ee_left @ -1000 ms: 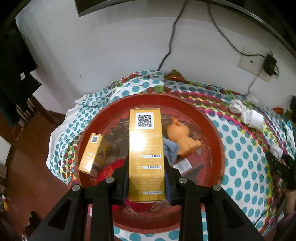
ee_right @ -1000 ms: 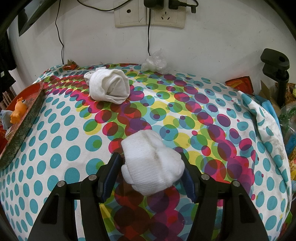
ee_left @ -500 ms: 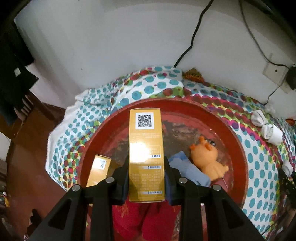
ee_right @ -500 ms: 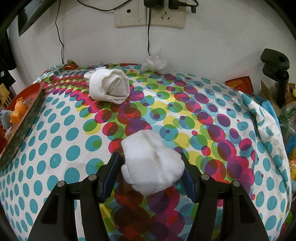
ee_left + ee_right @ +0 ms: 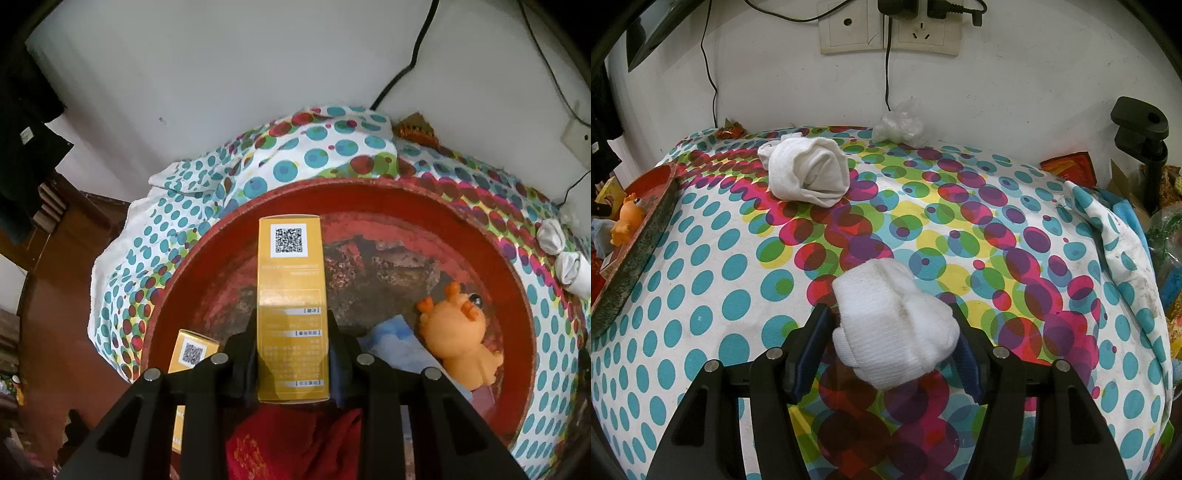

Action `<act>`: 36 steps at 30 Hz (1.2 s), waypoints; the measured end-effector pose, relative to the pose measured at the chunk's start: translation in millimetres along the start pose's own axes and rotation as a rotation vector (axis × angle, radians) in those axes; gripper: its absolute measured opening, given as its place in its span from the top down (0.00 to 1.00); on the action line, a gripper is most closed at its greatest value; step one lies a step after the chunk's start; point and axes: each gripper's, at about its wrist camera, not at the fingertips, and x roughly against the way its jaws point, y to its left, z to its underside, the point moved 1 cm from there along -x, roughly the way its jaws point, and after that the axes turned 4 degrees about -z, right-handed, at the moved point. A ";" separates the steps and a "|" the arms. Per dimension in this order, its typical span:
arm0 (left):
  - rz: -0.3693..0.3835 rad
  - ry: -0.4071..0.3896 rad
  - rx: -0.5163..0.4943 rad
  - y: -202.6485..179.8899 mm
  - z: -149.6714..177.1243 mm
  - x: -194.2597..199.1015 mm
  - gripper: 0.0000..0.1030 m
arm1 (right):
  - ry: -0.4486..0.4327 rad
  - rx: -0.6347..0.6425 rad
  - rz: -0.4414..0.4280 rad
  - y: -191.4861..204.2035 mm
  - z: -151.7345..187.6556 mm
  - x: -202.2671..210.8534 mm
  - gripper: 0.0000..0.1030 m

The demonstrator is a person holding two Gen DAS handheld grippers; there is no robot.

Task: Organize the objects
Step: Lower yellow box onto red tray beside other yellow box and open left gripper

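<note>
Left claw (image 5: 293, 354) clamped narrow, right claw (image 5: 892, 343) clamped wider, both angled downward.

The left gripper (image 5: 293, 354) is made of black plastic. Two flat black arms can be seen at 6 o'clock, spread like an upside-down V. A round silver screw is set on each arm, and two more are set closer in, so four screws are seen in a row. The fingers (image 5: 242, 350) are black and thick, with a dark blue pad on the inner side of the one at 3 o'clock.

The right gripper (image 5: 892, 339) is built the same way, in black, with four silver screws in a row. Its pads (image 5: 812, 350) are dark blue and ribbed, and are set on the inner sides of both fingers.
</note>
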 end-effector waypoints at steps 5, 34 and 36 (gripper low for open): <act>-0.009 0.010 0.001 3.5 0.4 -10.4 0.71 | 0.000 0.000 0.001 0.6 -0.1 -0.1 0.41; 0.014 0.042 0.048 16.1 4.1 -21.7 0.57 | 0.001 0.001 0.002 -0.2 -1.1 -1.1 0.38; 0.025 0.023 0.043 14.7 4.7 -13.8 0.57 | 0.001 0.001 0.002 -0.3 -1.2 -1.1 0.37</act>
